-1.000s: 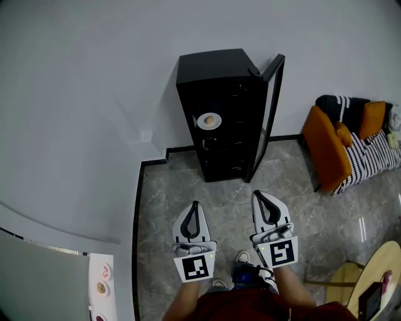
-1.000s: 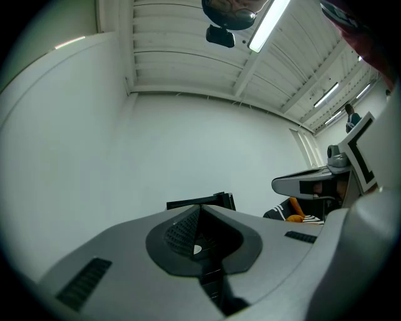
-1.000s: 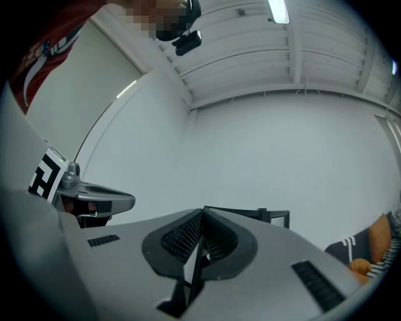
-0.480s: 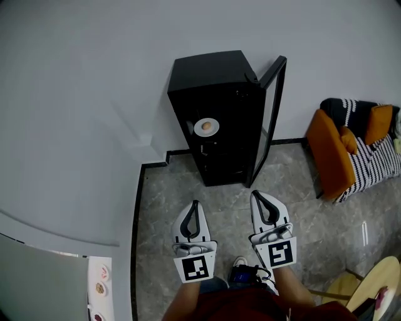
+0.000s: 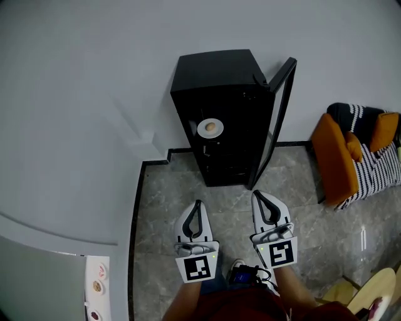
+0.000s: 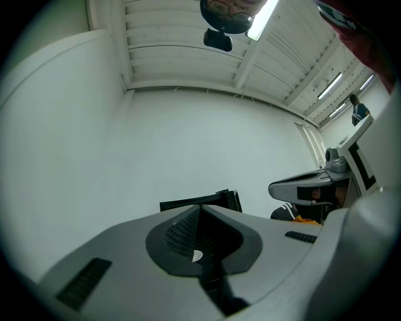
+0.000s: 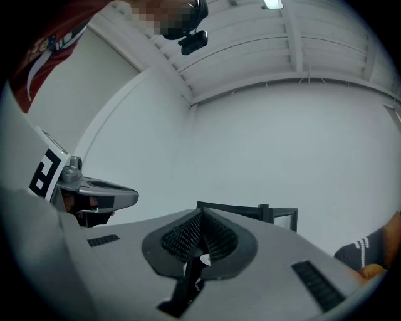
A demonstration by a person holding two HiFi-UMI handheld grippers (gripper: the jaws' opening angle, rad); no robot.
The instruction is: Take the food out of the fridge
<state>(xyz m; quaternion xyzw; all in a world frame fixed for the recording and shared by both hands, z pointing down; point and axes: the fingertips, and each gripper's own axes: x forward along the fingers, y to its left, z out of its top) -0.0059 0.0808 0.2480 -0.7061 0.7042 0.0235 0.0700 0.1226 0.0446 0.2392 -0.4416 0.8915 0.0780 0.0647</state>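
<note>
This looks like a lived-in lounge with a dining corner. A tall black fridge (image 5: 219, 119) stands against the plain white wall (image 5: 81, 94) at the top centre, its glass door (image 5: 276, 119) swung open. At the right edge sits an orange sofa (image 5: 332, 160) with a black-and-white striped throw (image 5: 376, 168). The floor (image 5: 182, 194) is grey polished stone edged with dark skirting (image 5: 134, 226). A round wooden table (image 5: 382, 294) shows at the lower right, and small dishes (image 5: 97, 286) sit on a white ledge (image 5: 94, 299) at the lower left. Overhead, a white ribbed ceiling (image 6: 188, 56) carries strip lights (image 6: 263, 15).
</note>
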